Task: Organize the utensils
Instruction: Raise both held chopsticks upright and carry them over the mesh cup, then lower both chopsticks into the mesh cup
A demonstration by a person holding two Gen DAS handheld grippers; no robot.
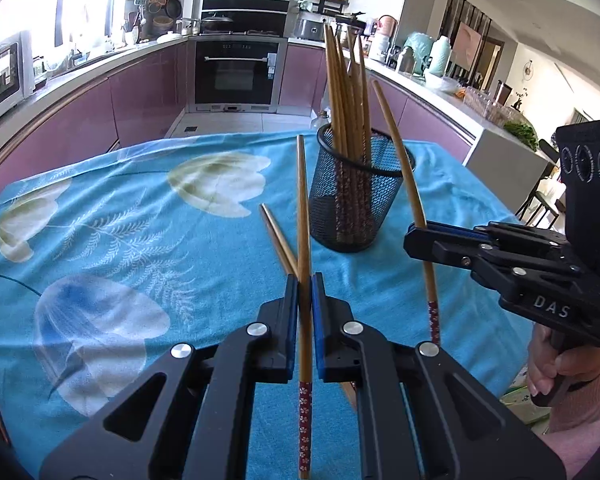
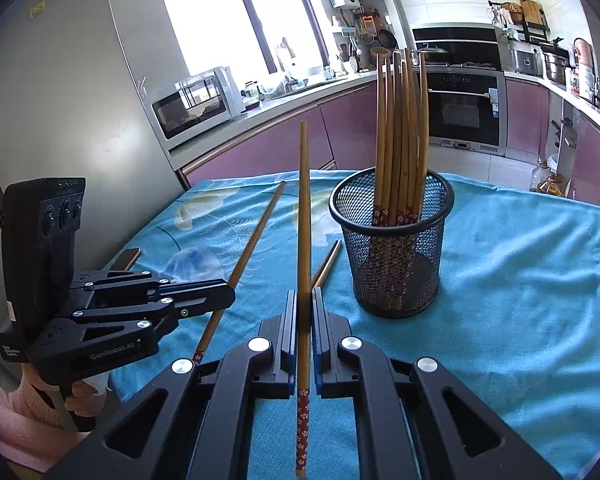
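Note:
A black mesh cup (image 1: 356,200) (image 2: 392,248) stands on the blue tablecloth and holds several wooden chopsticks upright. My left gripper (image 1: 305,282) (image 2: 226,292) is shut on one chopstick (image 1: 303,200) (image 2: 256,236), lifted and pointing away, left of the cup. My right gripper (image 1: 414,236) (image 2: 304,294) is shut on another chopstick (image 1: 400,152) (image 2: 304,200), which rises close beside the cup. One loose chopstick (image 1: 276,236) (image 2: 329,258) lies on the cloth between the two grippers, partly hidden behind the fingers.
The flower-print tablecloth (image 1: 140,220) covers the whole table. A flat dark object (image 2: 126,258) lies at its left edge. A person's hands (image 1: 548,364) (image 2: 80,400) hold the gripper handles. Purple cabinets, an oven (image 1: 236,76) and a fridge (image 2: 80,100) surround the table.

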